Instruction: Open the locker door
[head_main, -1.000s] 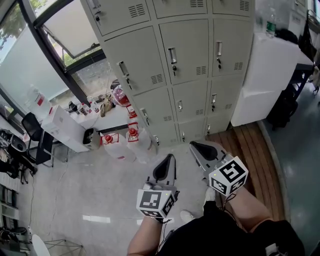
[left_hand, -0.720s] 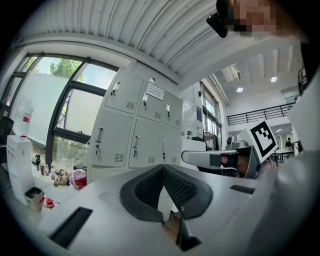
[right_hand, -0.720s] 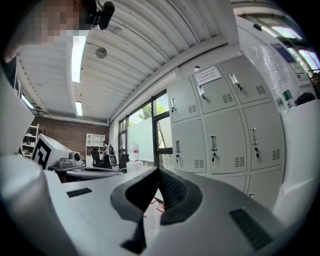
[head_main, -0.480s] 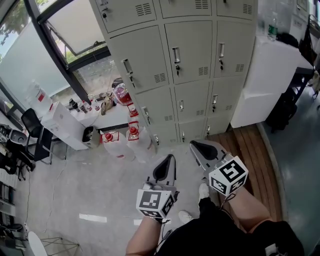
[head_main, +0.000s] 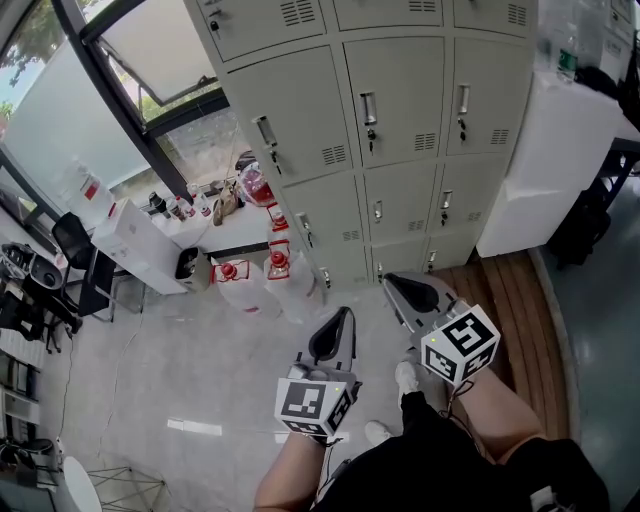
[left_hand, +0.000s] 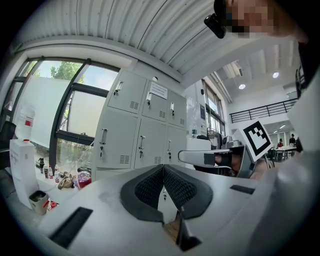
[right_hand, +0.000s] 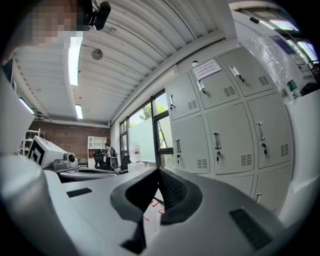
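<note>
Two clenched, empty: left gripper (head_main: 343, 315), right gripper (head_main: 389, 283). Lockers (head_main: 400, 75) shut. Paper label (right_hand: 206, 69): gripper views only.

Bare floor (head_main: 150, 370) ran open up to the lockers (head_main: 400, 150); water jugs (head_main: 240, 290) crowded their lower left corner, and a white cabinet (head_main: 540, 170) boxed in the right side.
</note>
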